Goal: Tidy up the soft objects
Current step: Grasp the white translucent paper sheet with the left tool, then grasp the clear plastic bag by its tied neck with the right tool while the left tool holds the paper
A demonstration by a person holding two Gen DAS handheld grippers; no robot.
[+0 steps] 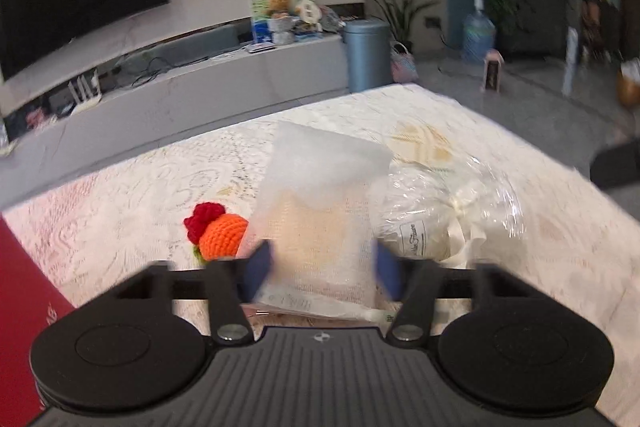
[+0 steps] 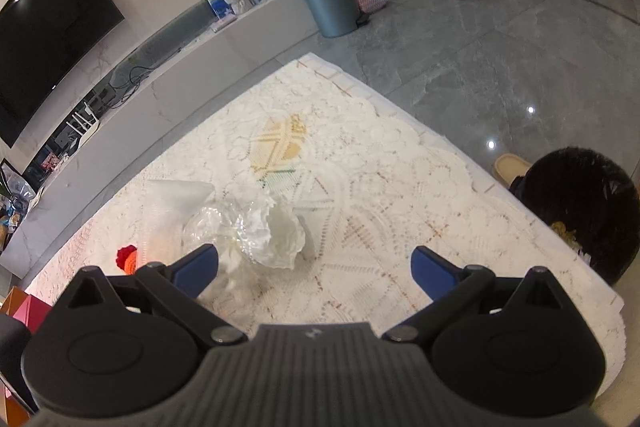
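A white mesh pouch (image 1: 320,211) is seen at the centre of the left wrist view, lying on the lace cloth (image 1: 120,187) with its near end between the blue pads of the left gripper (image 1: 322,269). The jaws are about half closed and the pads appear to press on the pouch's sides, though blur leaves the contact uncertain; the hold seems placed low so that the soft pouch can be lifted without crumpling. Just left of the pouch a crocheted orange (image 1: 220,235) is noted; to its right, touching it, a crinkled plastic bag (image 1: 448,211). In the right wrist view the right gripper (image 2: 314,267) is held wide open and empty over bare cloth, the bag beside its left finger at lower left, probably kept ready for the bag. A red box (image 1: 24,291) is seen at the left edge.
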